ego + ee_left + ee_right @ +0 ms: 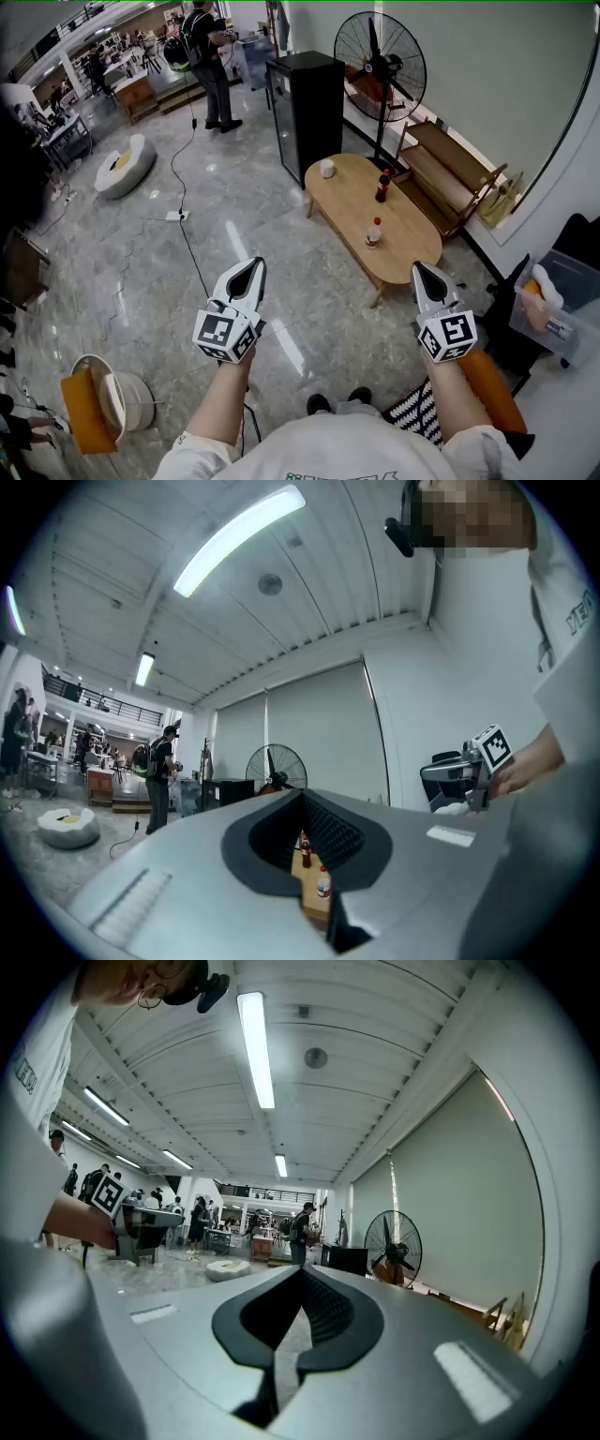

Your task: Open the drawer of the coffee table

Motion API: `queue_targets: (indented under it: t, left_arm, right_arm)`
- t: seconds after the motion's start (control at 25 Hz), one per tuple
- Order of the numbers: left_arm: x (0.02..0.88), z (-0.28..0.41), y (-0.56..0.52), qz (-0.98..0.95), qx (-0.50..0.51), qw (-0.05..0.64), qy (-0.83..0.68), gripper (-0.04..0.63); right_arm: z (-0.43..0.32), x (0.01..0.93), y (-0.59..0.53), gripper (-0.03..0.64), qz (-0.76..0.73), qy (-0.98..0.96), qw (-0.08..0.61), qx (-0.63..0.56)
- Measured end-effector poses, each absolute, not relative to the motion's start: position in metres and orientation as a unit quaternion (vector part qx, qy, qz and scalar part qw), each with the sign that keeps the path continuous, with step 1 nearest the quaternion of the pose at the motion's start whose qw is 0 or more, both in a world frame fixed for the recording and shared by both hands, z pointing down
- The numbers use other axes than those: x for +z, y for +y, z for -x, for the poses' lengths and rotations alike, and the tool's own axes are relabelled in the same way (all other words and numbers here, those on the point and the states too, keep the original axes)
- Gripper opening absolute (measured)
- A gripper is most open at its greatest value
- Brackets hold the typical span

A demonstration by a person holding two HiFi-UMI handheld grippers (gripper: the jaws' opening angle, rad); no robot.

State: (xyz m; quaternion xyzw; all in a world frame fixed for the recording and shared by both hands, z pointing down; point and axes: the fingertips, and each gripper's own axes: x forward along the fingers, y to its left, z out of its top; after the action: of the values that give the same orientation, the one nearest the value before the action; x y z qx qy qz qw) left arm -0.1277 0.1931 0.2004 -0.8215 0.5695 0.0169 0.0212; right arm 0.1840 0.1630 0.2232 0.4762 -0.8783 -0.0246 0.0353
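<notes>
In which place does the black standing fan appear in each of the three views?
Head view: fan at the top, right of centre.
Left gripper view: fan near the middle, slightly left.
Right gripper view: fan right of centre.
Shared landmark: the black cabinet stands just left of the fan in all three.
</notes>
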Motion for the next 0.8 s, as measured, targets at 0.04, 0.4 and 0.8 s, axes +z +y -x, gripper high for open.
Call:
queue_targets:
  t: [0.04, 0.4, 0.8]
  left_arm:
    - [0.201, 0.127, 0.192, 0.821, 0.017, 0.021, 0.57, -0.002]
    - [0.204, 0.126, 0.19, 0.821, 0.018, 0.017, 0.57, -0.001]
    - [0.206, 0.129, 0.194, 0.819, 0.021, 0.014, 0.573, -0.002]
  right_arm:
    - [-0.184, 0.223, 0.162, 0.005, -0.476, -0.878, 0.036, -0.025]
    - [-0.182, 0.223, 0.16, 0.005, -0.472, -0.881, 0.035, -0.026]
    - [-0.175, 0.214, 0.162, 0.333, -0.464, -0.885, -0.012, -0.025]
